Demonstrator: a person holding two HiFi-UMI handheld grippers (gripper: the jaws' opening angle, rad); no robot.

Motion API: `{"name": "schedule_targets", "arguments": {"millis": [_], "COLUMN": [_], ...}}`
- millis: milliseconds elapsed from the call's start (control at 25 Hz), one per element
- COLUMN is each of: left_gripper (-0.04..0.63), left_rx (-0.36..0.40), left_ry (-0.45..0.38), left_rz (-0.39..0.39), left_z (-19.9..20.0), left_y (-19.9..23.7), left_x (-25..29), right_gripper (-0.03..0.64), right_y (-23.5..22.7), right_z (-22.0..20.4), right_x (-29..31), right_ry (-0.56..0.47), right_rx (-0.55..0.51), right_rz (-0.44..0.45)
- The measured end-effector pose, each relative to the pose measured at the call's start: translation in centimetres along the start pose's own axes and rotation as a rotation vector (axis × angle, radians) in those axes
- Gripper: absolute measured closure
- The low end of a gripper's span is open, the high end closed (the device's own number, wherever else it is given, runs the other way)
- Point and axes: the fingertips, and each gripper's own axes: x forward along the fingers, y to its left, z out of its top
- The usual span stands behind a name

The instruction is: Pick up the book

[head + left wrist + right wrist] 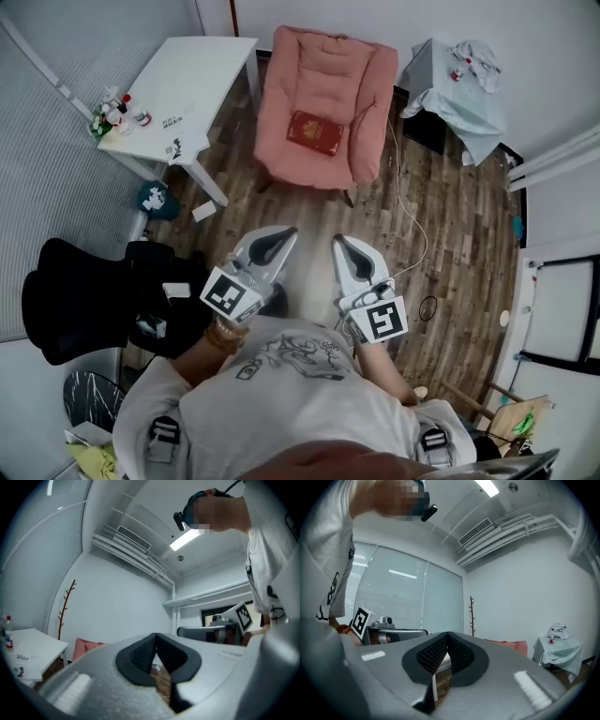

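Wooden floor point(441, 244) runs ahead to a pink armchair point(323, 94), and the red book point(314, 132) lies flat on its seat. Well short of it, the left tongs point(289, 232) and right tongs point(338, 241) hang side by side, both closed tip to tip and holding nothing.

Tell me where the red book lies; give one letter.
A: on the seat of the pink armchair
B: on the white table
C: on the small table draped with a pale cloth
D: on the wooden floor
A: in the head view the red hardcover book lies flat on the seat cushion of the pink padded armchair.
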Motion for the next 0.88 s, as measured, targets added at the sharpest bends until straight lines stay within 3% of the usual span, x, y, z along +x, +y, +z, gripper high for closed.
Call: {"name": "schedule_targets", "arguments": {"millis": [200, 440, 880], "left_gripper": [0.592, 0.592, 0.592], "left_rx": [0.008, 0.014, -0.019], "left_ry": [-0.001, 0.012, 0.036], "left_rz": [0.009, 0.01, 0.03], "left_z": [1.4, 2.1, 0.7], "left_y": [7.0, 13.3, 19.9], "left_x": [0.2, 0.6, 3.4], "right_gripper": [0.611, 0.611, 0.611], "right_y": [-0.5, -0.5, -4.2], "right_z": [-0.4, -0.7, -2.2], "right_x": [7.1, 14.0, 20.0], "right_ry": [0.048, 0.027, 0.05], "right_rx": [0.002, -0.001, 0.023], "right_rz": [-0.011, 0.031, 0.011]}}
